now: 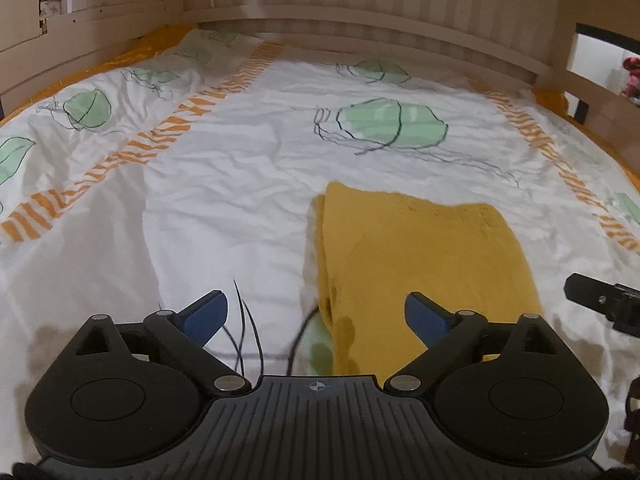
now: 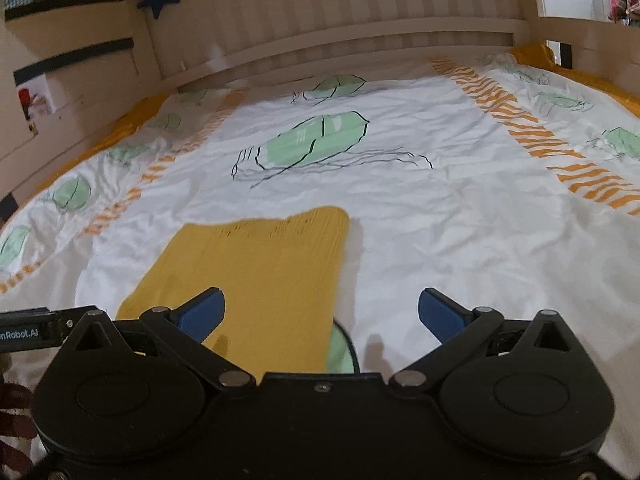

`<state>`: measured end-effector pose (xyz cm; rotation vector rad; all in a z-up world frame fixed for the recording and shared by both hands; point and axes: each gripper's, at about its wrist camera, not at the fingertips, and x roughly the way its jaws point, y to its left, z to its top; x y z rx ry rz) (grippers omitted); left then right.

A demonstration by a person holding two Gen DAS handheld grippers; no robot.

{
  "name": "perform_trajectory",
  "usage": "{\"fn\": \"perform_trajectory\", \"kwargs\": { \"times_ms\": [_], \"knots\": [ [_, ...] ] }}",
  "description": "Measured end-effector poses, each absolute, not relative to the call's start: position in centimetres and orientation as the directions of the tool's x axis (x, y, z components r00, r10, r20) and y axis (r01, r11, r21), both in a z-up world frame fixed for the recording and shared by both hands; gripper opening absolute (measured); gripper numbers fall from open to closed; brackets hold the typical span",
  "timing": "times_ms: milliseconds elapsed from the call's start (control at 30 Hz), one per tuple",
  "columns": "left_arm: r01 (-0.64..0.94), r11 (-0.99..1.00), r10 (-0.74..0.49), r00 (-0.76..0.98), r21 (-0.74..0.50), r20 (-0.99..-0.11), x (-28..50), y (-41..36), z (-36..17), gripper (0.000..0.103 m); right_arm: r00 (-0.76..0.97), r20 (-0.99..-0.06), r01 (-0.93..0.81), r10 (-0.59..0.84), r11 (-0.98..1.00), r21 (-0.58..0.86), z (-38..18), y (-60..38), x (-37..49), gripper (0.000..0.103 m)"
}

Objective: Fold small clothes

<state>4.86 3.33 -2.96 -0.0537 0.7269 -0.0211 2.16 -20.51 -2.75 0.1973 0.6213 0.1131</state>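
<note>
The left gripper [image 1: 316, 316] has its fingers [image 1: 206, 316] spread wide, holding nothing. The right gripper [image 2: 322, 314] likewise has its fingers [image 2: 440, 314] spread and empty. The cloth [image 1: 416, 264], mustard yellow and folded into a flat oblong, lies on the bed [image 1: 224, 184]. In the left wrist view, its near left edge sits between the fingers, with the right finger over it. In the right wrist view, the cloth [image 2: 256, 268] lies ahead of the left finger, its right edge between the fingers. The other gripper shows at the frame edge in each view.
</note>
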Motion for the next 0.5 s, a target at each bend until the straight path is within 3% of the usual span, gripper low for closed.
{"fn": "perform_trajectory", "kwargs": {
  "times_ms": [200, 500],
  "knots": [
    [0.022, 0.996, -0.078, 0.721, -0.09, -0.688, 2.6, 3.2, -2.8, 0.096, 0.774, -0.611, -0.043, 0.166, 0.977, 0.21, -2.7, -20.0, -0.4, 0.102],
    [-0.03, 1.0, 0.023, 0.699, 0.003, -0.715, 0.0, 2.1, -2.0, 0.095, 0.749, -0.647, -0.044, 0.143, 0.985, 0.167, -2.6, -19.1, -3.0, 0.102]
  ]
}}
